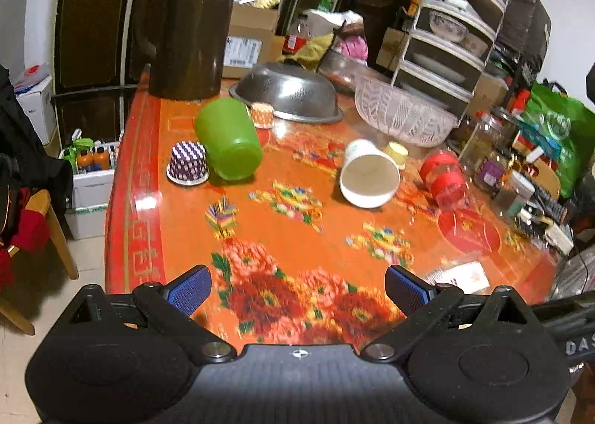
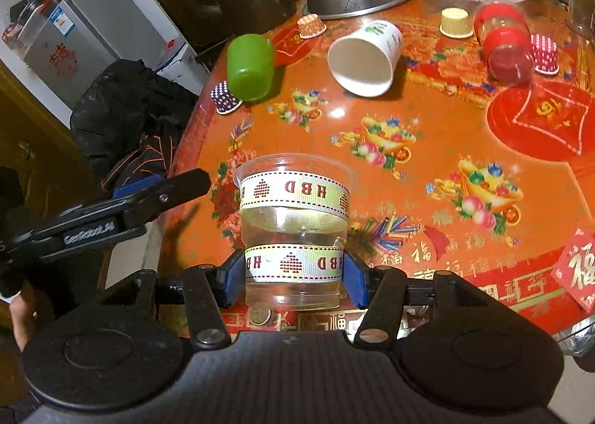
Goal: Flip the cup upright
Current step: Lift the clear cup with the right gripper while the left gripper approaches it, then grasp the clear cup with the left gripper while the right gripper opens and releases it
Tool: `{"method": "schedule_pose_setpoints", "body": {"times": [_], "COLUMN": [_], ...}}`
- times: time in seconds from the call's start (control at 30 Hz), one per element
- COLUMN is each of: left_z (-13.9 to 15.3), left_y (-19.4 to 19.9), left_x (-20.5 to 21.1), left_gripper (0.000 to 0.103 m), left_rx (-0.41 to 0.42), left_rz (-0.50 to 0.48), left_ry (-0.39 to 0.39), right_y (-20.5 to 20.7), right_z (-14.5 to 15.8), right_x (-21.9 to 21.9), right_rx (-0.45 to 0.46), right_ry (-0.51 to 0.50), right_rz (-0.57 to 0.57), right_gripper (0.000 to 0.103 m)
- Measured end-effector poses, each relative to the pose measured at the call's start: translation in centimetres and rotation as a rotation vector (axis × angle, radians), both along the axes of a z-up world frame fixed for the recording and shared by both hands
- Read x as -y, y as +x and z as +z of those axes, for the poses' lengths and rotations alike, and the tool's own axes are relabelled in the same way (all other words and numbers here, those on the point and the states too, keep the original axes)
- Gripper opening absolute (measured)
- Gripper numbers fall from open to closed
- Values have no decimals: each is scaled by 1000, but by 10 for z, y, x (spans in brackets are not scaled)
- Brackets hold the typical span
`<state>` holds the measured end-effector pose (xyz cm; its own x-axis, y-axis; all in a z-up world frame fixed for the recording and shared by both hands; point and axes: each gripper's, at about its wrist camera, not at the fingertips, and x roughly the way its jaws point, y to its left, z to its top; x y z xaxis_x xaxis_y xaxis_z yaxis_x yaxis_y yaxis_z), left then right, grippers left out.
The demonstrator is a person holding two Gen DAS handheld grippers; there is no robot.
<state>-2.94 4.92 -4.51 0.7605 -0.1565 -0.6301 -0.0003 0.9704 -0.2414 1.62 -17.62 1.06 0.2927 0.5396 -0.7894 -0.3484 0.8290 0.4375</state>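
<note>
In the right wrist view my right gripper [image 2: 293, 275] is shut on a clear plastic cup [image 2: 293, 227] with HBD ribbon bands, held near its base with the rim pointing away, over the near table edge. My left gripper [image 1: 297, 288] is open and empty above the near edge; it also shows in the right wrist view [image 2: 163, 197], left of the cup. A white paper cup [image 1: 366, 176] [image 2: 366, 55] lies on its side mid-table. A green cup [image 1: 228, 137] [image 2: 251, 65] lies tipped at the left. A red-banded clear cup [image 1: 444, 176] [image 2: 505, 41] lies on its side at the right.
The orange flowered table [image 1: 282, 238] carries a dark jug [image 1: 186, 33], an upturned steel colander [image 1: 290, 89], a clear basket [image 1: 401, 111], small paper cupcake cases [image 1: 187, 161] and jars [image 1: 491, 163] at the right. A dish rack [image 1: 457, 26] stands behind. A chair [image 1: 41, 230] is on the left.
</note>
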Motion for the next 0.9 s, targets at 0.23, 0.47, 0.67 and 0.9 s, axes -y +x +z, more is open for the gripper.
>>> {"method": "schedule_pose_setpoints", "body": {"times": [0.23, 0.47, 0.67, 0.9], "left_z": [-26, -24, -14, -18], "left_y": [12, 14, 16, 35], "left_x": [0, 1, 10, 36], "left_gripper": [101, 101, 101, 101], "left_rx": [-128, -151, -187, -242], "left_rz": [-33, -53, -115, -134], "left_ry": [-60, -99, -228, -281], "right_y": [-6, -5, -5, -8], "right_z": [-19, -24, -27, -25], "right_x": [-4, 1, 1, 3], "right_rx": [-40, -41, -22, -3], "right_ry": [11, 45, 26, 25], "right_rz": [6, 14, 12, 17], "right_gripper": [56, 59, 60, 61]}}
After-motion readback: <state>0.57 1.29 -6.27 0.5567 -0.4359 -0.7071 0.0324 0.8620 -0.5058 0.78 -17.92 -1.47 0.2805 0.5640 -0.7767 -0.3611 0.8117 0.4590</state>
